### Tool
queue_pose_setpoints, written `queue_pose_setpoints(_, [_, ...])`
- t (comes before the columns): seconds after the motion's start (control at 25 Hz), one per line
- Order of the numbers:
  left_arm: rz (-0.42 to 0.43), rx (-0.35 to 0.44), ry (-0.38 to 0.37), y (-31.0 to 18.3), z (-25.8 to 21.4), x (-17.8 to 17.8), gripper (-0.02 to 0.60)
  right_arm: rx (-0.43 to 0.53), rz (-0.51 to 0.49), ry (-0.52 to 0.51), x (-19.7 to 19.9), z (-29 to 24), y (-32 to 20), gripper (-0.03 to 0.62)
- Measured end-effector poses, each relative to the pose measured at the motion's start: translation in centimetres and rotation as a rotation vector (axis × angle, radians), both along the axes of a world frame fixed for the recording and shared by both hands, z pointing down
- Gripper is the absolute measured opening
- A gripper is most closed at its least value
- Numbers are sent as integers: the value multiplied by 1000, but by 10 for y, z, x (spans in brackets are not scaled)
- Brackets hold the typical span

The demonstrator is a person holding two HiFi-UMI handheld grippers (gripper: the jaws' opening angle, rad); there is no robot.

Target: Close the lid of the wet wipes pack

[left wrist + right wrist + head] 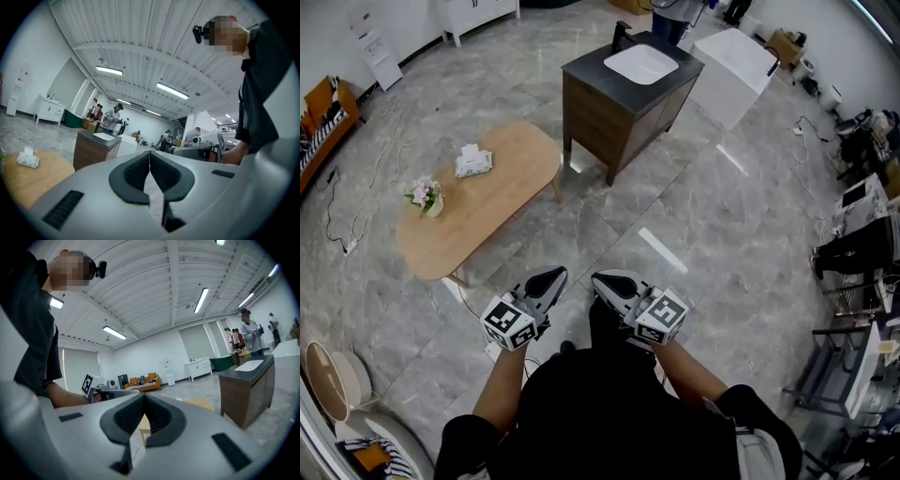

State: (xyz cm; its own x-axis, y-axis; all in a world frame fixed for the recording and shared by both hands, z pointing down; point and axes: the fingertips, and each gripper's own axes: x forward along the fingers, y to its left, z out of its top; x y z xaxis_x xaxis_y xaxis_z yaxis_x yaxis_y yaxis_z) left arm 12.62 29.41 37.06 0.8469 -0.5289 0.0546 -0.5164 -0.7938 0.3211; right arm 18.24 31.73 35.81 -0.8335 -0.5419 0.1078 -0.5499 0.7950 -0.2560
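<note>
Both grippers are close to my body, and nothing of the task is begun yet. The left gripper [546, 279] has its jaws pressed together with nothing between them. The right gripper [614, 283] is the same, tips touching and empty.

The wet wipes pack [473, 161] lies on the wooden tabletop [511, 192], far ahead of both grippers and to their left, more in line with the left one. In the left gripper view it sits low and to the left of the jaws, well apart from them. Something white seems to stand up from its top, but the lid is too small to read from here.

The step in hand is, I think, the approach. I would first bring the grippers just above the pack, and only then look for the side on which the lid hinges. With the jaws together, one tip can press the flap down while the other gripper steadies the end of the pack, because a soft pack may slide. A loose wipe should be tucked in first, or the lid may not click. The small flower pot [425, 195] stands left of the line from the left gripper to the pack, so I would come in from the right of it.
</note>
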Motion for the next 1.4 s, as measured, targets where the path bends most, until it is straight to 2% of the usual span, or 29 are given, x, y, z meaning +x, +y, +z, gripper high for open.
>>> queue_pose_setpoints(0.24, [-86, -28, -40, -109, -5, 17, 17, -28, -70, -26, 17, 1, -116, 11])
queue_pose_setpoints(0.36, [-114, -16, -101, -153, -3, 22, 17, -19, -147, -22, 16, 0, -164, 11])
queue_pose_setpoints(0.64, [-272, -19, -84, -241, -12, 21, 17, 10, -307, -1, 25, -4, -253, 11])
queue_pose_setpoints(0.96, [-426, -49, -57, -281, -4, -25, 17, -30, -366, -13, 1, 11, -319, 11])
queue_pose_setpoints(1.2, [-458, -45, -20, -326, 17, -60, 17, -37, -396, 28, -36, 24, -367, 11])
queue_pose_setpoints(1.4, [-526, -52, 22, -374, 26, -115, 17, -61, -446, 79, -77, 29, -410, 11])
